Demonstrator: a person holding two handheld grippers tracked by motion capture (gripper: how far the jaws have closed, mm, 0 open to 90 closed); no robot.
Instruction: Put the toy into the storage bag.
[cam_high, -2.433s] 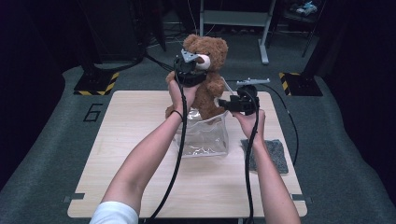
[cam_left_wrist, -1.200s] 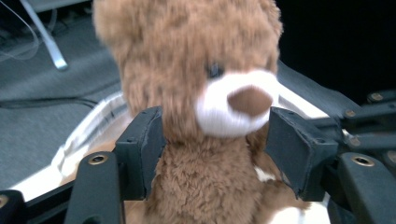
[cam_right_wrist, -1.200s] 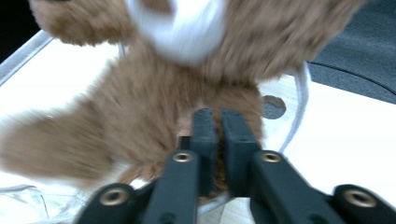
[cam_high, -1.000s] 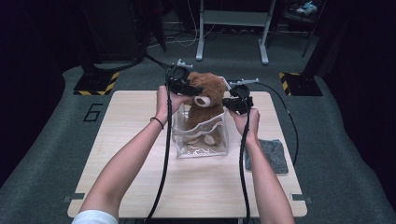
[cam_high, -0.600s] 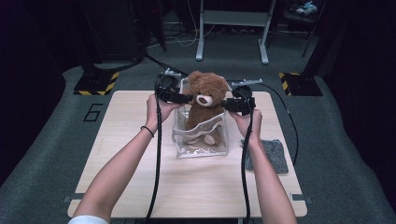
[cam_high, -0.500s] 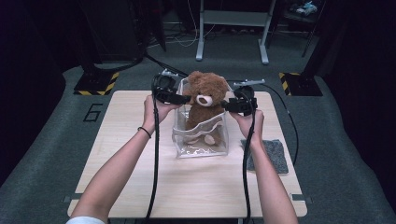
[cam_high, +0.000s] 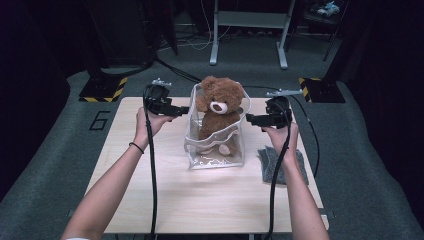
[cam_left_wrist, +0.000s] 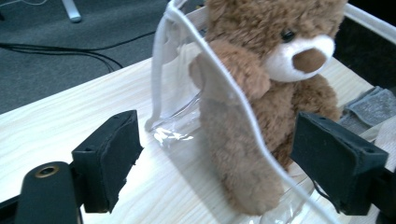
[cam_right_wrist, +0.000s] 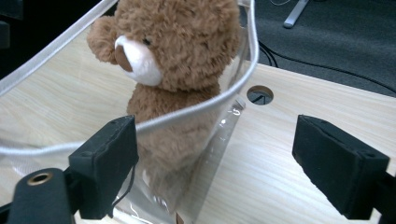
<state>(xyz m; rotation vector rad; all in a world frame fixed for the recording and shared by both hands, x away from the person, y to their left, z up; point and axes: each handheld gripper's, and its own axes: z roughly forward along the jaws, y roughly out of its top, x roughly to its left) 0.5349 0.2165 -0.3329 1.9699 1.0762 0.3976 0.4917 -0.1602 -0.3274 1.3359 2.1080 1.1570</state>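
A brown teddy bear (cam_high: 218, 107) sits upright inside a clear plastic bag (cam_high: 215, 150) with a white rim, in the middle of the wooden table (cam_high: 165, 200). Its head sticks out above the rim. My left gripper (cam_high: 184, 109) hovers just left of the bag and points at it, open. In the left gripper view the bear (cam_left_wrist: 261, 107) and the bag's rim (cam_left_wrist: 219, 79) lie beyond the jaws of that gripper (cam_left_wrist: 219, 158). My right gripper (cam_high: 250, 119) hovers just right of the bag, also open (cam_right_wrist: 219, 158). Both pairs of jaws have just been opening, and neither pair grips anything.
A grey cloth (cam_high: 274, 162) lies on the table under my right forearm. A round cable hole (cam_right_wrist: 260, 94) is cut into the tabletop behind the bag. Cables and a metal stand (cam_high: 247, 30) sit on the floor beyond the table.
The bear has come down into the bag. The left gripper has moved left and the right gripper right, both off the bag, with their jaws spread apart.
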